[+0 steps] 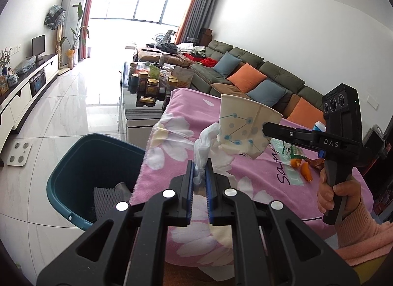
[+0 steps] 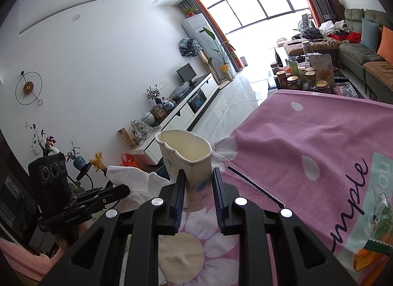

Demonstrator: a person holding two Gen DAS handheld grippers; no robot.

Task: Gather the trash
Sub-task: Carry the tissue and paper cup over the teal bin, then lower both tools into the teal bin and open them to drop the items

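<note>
Two pieces of trash are in hand, and the move ahead turns on where the bin lies from each.

In the left wrist view, the left gripper [image 1: 201, 175] has its fingers [image 1: 189, 175] nearly closed on a crumpled white tissue [image 1: 205, 145], which stands up out of the pads. The teal bin [image 1: 73, 163] sits on the floor to the lower left of those fingers, just past the edge of the pink cloth [image 1: 245, 175] on the desk. A grey foam net [image 1: 108, 197] lies inside it. The right gripper [image 1: 266, 130] reaches in from the right, held by a hand [image 1: 336, 195], with its fingers pinching a crushed paper cup [image 1: 245, 126] over the cloth, farther from the bin. The left gripper looks to be the nearer one. A snack wrapper [image 1: 293, 152] and orange peel [image 1: 305, 171] lie on the cloth, well to the right.

In the right wrist view, the right gripper [image 2: 197, 182] holds the cup [image 2: 189, 160] upright at its lower body, mouth facing away, its fingers [image 2: 180, 187] set narrow against the squashed wall. The tissue [image 2: 132, 177] and left gripper [image 2: 122, 191] are to the left. Only a teal sliver, probably the bin, shows behind the cup. A drop would likely need travel left, off the cloth [image 2: 307, 138].
</note>
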